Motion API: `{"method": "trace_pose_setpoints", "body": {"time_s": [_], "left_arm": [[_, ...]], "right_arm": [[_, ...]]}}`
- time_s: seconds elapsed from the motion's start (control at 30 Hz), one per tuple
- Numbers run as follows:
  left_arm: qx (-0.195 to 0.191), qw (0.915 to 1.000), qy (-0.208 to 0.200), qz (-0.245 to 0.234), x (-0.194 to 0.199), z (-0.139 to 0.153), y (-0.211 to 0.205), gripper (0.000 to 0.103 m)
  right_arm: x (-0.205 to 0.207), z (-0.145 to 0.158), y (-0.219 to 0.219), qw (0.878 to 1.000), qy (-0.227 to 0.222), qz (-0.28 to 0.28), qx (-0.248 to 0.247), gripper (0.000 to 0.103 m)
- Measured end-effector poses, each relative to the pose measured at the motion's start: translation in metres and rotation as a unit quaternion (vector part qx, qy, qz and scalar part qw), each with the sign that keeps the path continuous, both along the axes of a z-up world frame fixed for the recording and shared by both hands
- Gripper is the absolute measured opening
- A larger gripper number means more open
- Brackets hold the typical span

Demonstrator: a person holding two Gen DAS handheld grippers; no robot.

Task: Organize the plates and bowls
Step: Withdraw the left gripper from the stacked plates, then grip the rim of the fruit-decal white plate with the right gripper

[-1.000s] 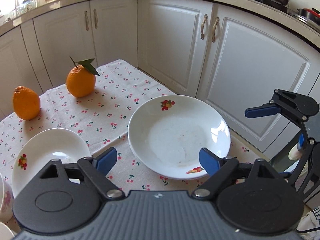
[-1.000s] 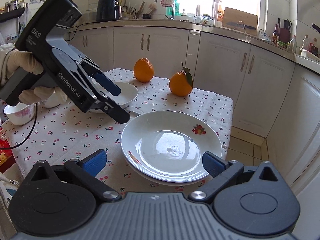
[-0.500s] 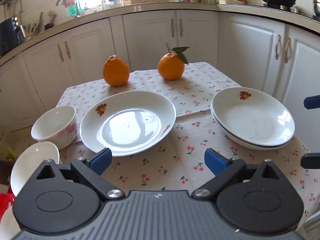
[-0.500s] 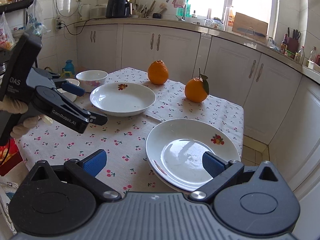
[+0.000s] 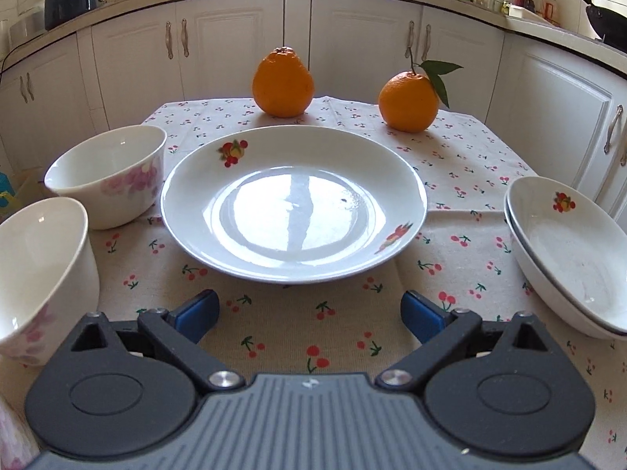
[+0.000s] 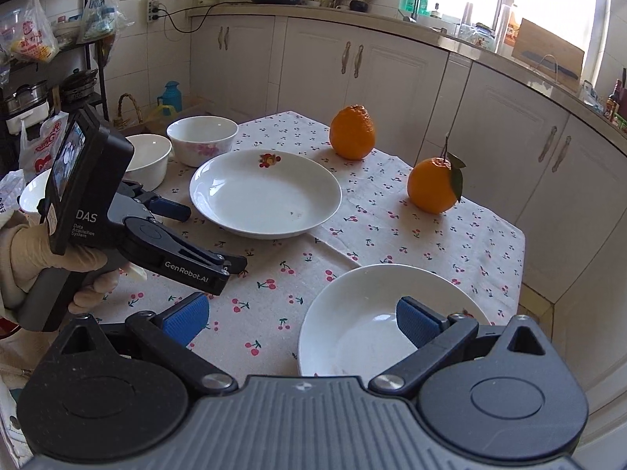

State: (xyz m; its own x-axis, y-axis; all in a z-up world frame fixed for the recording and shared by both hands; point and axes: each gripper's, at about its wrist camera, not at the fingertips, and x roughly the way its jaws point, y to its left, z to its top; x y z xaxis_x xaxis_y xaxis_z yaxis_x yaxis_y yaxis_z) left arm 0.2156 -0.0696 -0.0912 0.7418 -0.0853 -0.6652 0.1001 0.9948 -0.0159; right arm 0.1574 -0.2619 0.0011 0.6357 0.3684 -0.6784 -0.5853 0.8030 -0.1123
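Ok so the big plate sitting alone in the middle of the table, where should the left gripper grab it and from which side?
Take the plate by its near rim, coming in low from the table's near edge, where the open left gripper already faces it. The rim flares up off the cloth, so one finger can probably slip under and one over. The bowl crowds its left side.

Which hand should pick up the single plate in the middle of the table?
Probably the left. The left gripper faces the plate squarely, open and empty. The right gripper sits over the stacked plates.
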Motion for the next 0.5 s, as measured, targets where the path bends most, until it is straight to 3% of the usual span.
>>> {"method": "trace_pose_setpoints", "body": {"time_s": [0.17, 0.5], "left_arm": [[0.017, 0.9998, -0.005, 0.008, 0.008, -0.003, -0.002, 0.103], [0.015, 0.9996, -0.012, 0.023, 0.013, -0.004, 0.001, 0.103]], "right_arm": [[0.036, 0.001, 0.008, 1.000, 0.019, 0.020, -0.002, 0.103], [0.101, 0.005, 0.037, 0.995, 0.044, 0.086, -0.013, 0.103]]}}
